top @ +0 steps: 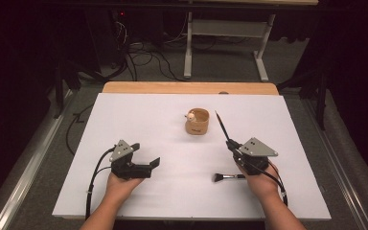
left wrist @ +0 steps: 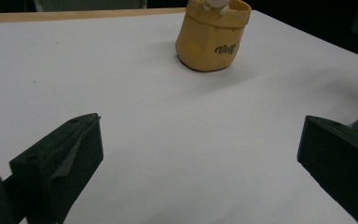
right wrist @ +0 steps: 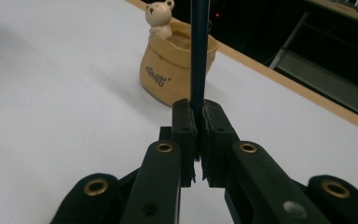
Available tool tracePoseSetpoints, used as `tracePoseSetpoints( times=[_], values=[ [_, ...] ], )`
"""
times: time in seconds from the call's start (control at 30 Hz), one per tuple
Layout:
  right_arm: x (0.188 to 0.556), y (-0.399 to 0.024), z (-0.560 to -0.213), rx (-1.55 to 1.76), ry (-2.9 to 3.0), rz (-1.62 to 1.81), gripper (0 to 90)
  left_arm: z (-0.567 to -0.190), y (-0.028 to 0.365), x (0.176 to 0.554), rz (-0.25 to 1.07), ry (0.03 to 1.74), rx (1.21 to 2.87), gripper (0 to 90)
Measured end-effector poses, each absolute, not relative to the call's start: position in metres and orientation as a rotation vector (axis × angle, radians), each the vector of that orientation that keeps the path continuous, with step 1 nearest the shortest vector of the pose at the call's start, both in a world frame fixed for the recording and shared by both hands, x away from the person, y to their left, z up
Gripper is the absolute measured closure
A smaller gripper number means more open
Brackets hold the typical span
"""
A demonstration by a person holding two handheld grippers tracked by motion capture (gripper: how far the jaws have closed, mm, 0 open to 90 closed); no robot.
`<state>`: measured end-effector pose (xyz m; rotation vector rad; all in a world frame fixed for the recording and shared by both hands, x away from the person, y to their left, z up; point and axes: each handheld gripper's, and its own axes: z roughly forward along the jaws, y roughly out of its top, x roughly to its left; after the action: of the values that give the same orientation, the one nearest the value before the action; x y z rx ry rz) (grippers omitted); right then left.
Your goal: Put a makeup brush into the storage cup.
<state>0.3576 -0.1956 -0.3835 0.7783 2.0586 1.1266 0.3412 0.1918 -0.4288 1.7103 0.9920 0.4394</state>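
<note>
right gripper [top: 231,145]: jaws clamp dark brush [top: 222,125] right of pot [top: 197,121] | left gripper [top: 146,155]: jaws wide | second brush [top: 228,177], seemingly loose on counter [top: 139,110]

Pot [left wrist: 213,39]: glazed ceramic look, tan, slight sheen. Table sheet [top: 139,120] under pot: matt white, smooth. Wood edge [top: 187,87] behind pot.

There are two brushes: one dark brush [top: 222,125] at the centre right of the frame and one short brush [top: 227,177] at the lower centre right. There is one tan pot [top: 197,121] at the upper centre, with one small bear figure [top: 189,115] on its rim.
</note>
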Motion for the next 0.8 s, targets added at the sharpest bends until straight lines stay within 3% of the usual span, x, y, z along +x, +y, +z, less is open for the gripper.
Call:
tracePoseSetpoints(
  times=[0.3, 0.8],
  values=[
    [0.358, -0.183, -0.373, 0.766, 2.027, 1.186, 87.6, -0.428, 0.190, 0.341, 0.439, 0.976, 1.709, 1.1],
    [0.352, -0.172, -0.399, 0.741, 2.102, 1.181, 87.6, -0.422, 0.188, 0.336, 0.420, 0.943, 1.680, 1.8]
  ],
)
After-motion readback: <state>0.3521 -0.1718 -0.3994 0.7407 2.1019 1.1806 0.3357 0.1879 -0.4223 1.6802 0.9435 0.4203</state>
